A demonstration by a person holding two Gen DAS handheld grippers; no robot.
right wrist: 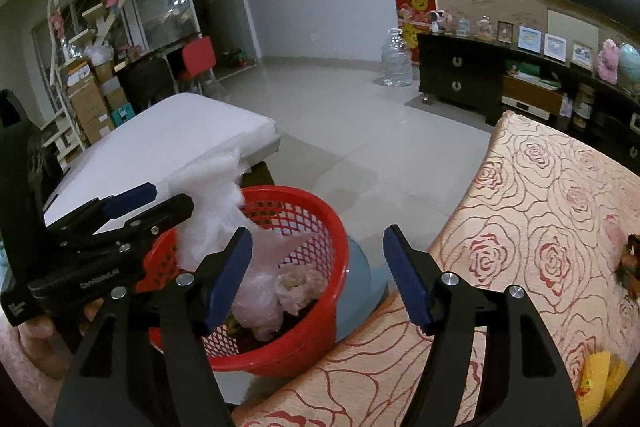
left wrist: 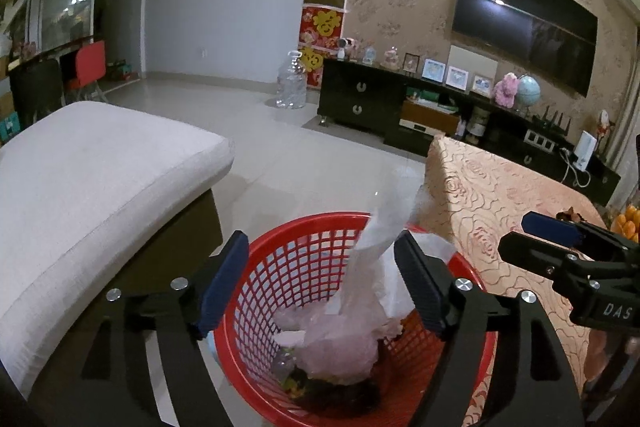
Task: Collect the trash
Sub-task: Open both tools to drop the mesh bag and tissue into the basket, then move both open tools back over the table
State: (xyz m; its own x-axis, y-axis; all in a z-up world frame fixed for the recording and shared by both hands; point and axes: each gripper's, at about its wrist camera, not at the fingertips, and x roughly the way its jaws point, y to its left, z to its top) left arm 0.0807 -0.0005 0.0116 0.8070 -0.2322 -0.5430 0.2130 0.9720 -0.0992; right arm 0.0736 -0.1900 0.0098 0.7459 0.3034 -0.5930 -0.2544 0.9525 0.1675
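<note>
With both jaws standing apart and holding nothing, the left gripper [left wrist: 320,283] hangs directly over a red mesh basket [left wrist: 296,263], whose rim shows between and beneath its blue pads. A white plastic bag [left wrist: 380,231] stands up out of the basket, close beside the inner face of the right-hand pad; contact cannot be confirmed. Below the jaws, inside the basket, lie a pale pink plastic bag [left wrist: 340,343], crumpled tissue [right wrist: 294,287] and dark scraps at the bottom.

The right gripper [right wrist: 318,273] is likewise spread wide, gripping nothing. Its left-hand pad overlaps the basket [right wrist: 320,307]; its right-hand pad sits over the edge of a surface covered by a rose-patterned cloth [right wrist: 540,227]. A grey-blue object [right wrist: 360,291] shows between the jaws, just beside the basket. To the left of these jaws the left gripper [right wrist: 136,205] appears side-on above the basket rim, with the white bag [right wrist: 208,215] rising beside its tips.

A white cushioned seat [left wrist: 92,187] lies left of the left jaws. Oranges [left wrist: 628,223] sit on the cloth at far right.
</note>
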